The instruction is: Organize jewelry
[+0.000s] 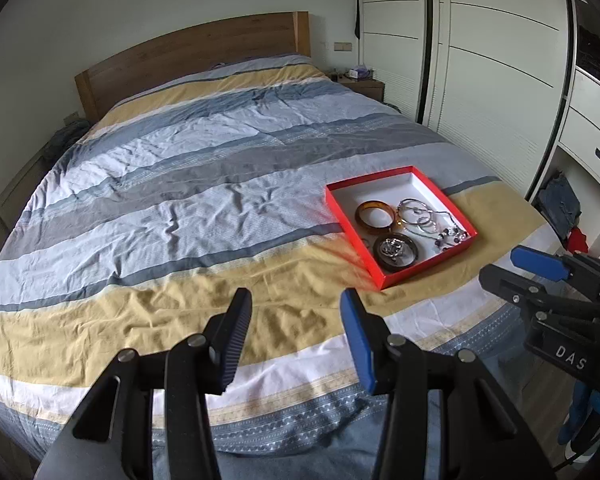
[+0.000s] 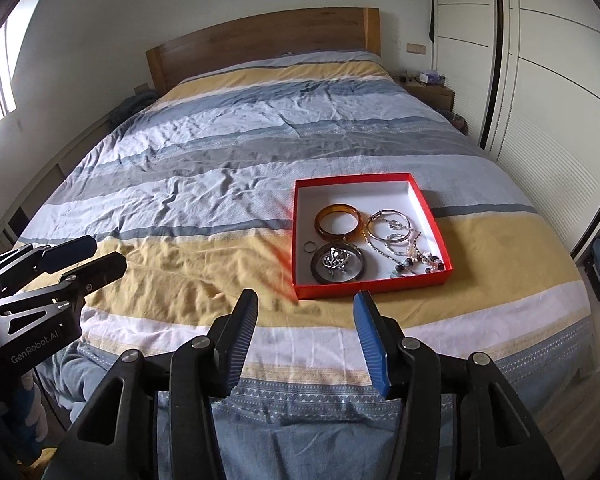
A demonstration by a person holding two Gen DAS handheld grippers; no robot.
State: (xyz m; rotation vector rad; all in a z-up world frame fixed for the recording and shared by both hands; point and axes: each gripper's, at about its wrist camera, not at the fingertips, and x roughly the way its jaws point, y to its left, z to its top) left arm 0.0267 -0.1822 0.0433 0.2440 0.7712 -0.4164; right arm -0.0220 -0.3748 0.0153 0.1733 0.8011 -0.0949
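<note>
A shallow red box (image 1: 428, 263) (image 2: 372, 287) with a white inside lies on the yellow stripe of the bed, near the foot. In it are an amber bangle (image 1: 374, 204) (image 2: 338, 209), a dark bangle (image 1: 396, 269) (image 2: 338, 279) ringed around a silver chain (image 2: 334, 262), silver hoops (image 1: 416, 210) (image 2: 388, 214), a beaded necklace (image 1: 452, 236) (image 2: 420, 260) and a small ring (image 2: 310, 246). My left gripper (image 1: 296, 300) (image 2: 108, 252) hangs open over the bed's foot, left of the box, with nothing in it. My right gripper (image 2: 306, 300) (image 1: 502, 265) is open and empty just short of the box's near edge.
The striped duvet (image 1: 180, 184) covers the whole bed up to a wooden headboard (image 2: 260, 36). A nightstand (image 2: 428, 88) stands at the far right corner. White wardrobe doors (image 2: 540, 120) line the right side, with clothes (image 1: 560, 204) piled low beside them.
</note>
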